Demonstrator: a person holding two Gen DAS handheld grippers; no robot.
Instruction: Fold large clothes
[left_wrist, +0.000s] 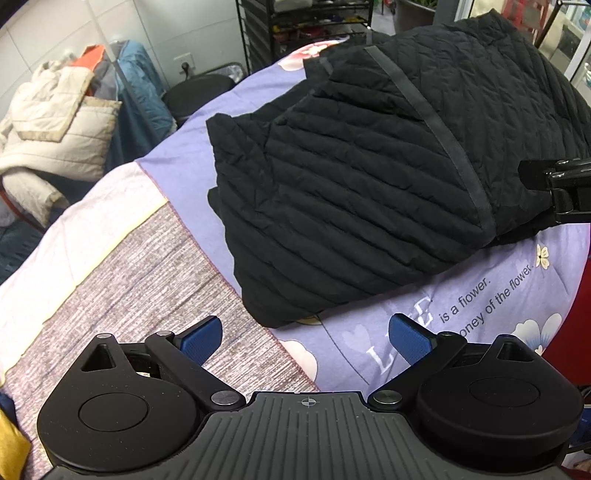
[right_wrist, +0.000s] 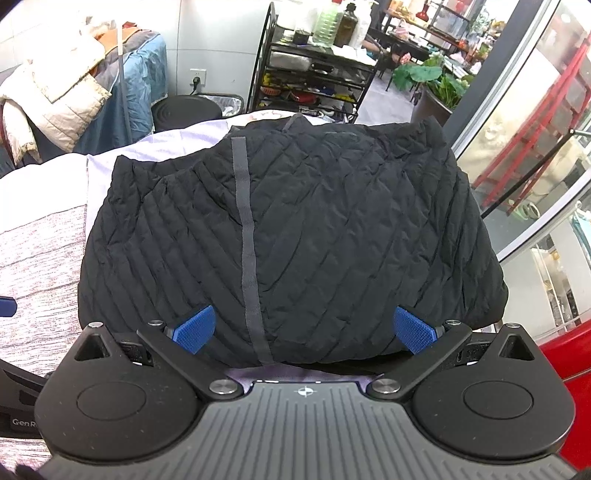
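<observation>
Hidden or cut off: the far edge of the black quilted jacket (left_wrist: 369, 166) runs past the right frame border in the left wrist view. What lies under its folded bulk cannot be made out. The printed text on the purple floral sheet (left_wrist: 480, 295) is partly covered by the jacket hem and partly cut by the red object (right_wrist: 561, 354) at the right edge. Only a black stub of the right claw (left_wrist: 557, 188) enters the left wrist view; only a blue tip of the left claw (right_wrist: 7, 306) shows in the right wrist view.

Count: one black jacket, folded into a thick bundle, one grey tape strip (right_wrist: 245, 236) running down it. Two claws. One black wire shelf rack (right_wrist: 314, 74) behind. One heap of pale and blue garments (left_wrist: 55, 129) at far left.

Position: jacket lies on the sheet-covered surface, which could be a bed or tabletop; cannot tell which. Left claw (left_wrist: 306, 338) is spread wide, pinching nothing, over the sheet, with the jacket's near corner just ahead between its blue pads (left_wrist: 201, 338). Right claw (right_wrist: 304, 330) is also spread wide, holding nothing, with the jacket's near edge between its pads (right_wrist: 413, 330); contact with the fabric cannot be judged.
</observation>
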